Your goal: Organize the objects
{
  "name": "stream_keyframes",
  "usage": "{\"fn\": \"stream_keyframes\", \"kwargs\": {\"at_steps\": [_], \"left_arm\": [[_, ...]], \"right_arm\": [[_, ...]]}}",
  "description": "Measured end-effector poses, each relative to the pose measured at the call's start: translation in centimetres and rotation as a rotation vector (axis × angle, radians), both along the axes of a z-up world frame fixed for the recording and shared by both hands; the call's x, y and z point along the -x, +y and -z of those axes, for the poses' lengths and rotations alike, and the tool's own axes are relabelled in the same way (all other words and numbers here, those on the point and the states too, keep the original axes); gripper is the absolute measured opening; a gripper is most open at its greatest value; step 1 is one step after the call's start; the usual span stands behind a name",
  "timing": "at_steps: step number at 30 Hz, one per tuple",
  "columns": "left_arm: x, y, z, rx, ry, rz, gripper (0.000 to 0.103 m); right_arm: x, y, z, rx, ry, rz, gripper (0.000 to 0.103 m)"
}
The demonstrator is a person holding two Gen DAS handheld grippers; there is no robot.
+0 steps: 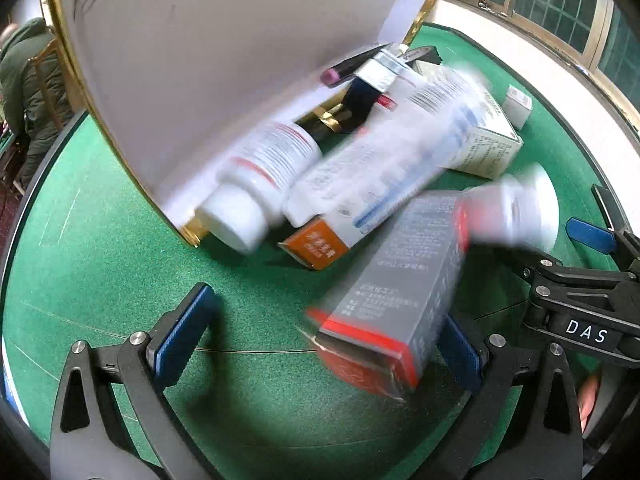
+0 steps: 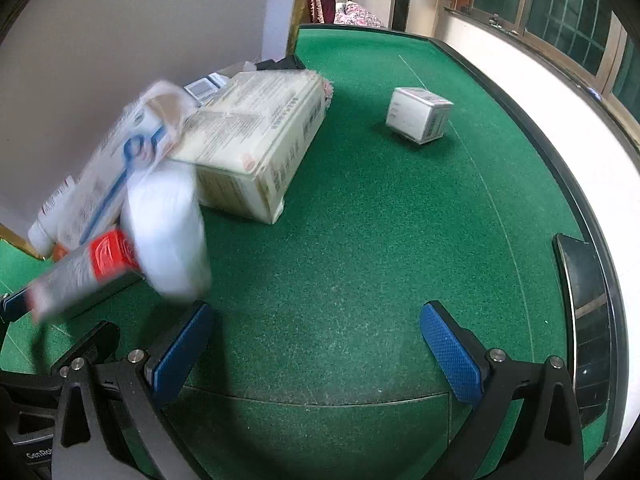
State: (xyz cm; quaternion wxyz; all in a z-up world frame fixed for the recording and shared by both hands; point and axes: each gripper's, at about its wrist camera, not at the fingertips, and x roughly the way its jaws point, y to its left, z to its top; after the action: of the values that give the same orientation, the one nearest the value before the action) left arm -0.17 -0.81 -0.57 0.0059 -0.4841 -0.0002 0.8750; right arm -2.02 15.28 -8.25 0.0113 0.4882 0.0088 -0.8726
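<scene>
A large grey box with gold trim [image 1: 192, 64] is tipped over the green table [image 1: 100, 240], and blurred items spill from it. These are a white bottle [image 1: 260, 184], a white-and-blue carton [image 1: 380, 156], a grey-and-red carton [image 1: 400, 280], another white bottle [image 1: 516, 208] and a cream box [image 1: 488, 144]. My left gripper [image 1: 324, 340] is open, with the grey-and-red carton between its fingers, not clamped. My right gripper [image 2: 316, 348] is open and empty over bare felt. The spilling items [image 2: 160, 216] and the cream box [image 2: 256, 148] lie to its left.
A small white box [image 2: 418, 114] stands alone on the felt at the far right. A dark phone [image 2: 592, 320] lies at the table's right edge. The right gripper's body [image 1: 592, 300] shows in the left wrist view. A person in green [image 1: 24, 88] sits beyond the table.
</scene>
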Motion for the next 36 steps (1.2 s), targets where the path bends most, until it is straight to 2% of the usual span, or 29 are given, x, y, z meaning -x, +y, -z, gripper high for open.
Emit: {"fn": "stream_keyframes", "kwargs": {"at_steps": [36], "left_arm": [[0.11,-0.12,0.1,0.0,0.001,0.002,0.103]], "right_arm": [[-0.79,0.11,-0.59,0.001,0.002,-0.005,0.103]]}}
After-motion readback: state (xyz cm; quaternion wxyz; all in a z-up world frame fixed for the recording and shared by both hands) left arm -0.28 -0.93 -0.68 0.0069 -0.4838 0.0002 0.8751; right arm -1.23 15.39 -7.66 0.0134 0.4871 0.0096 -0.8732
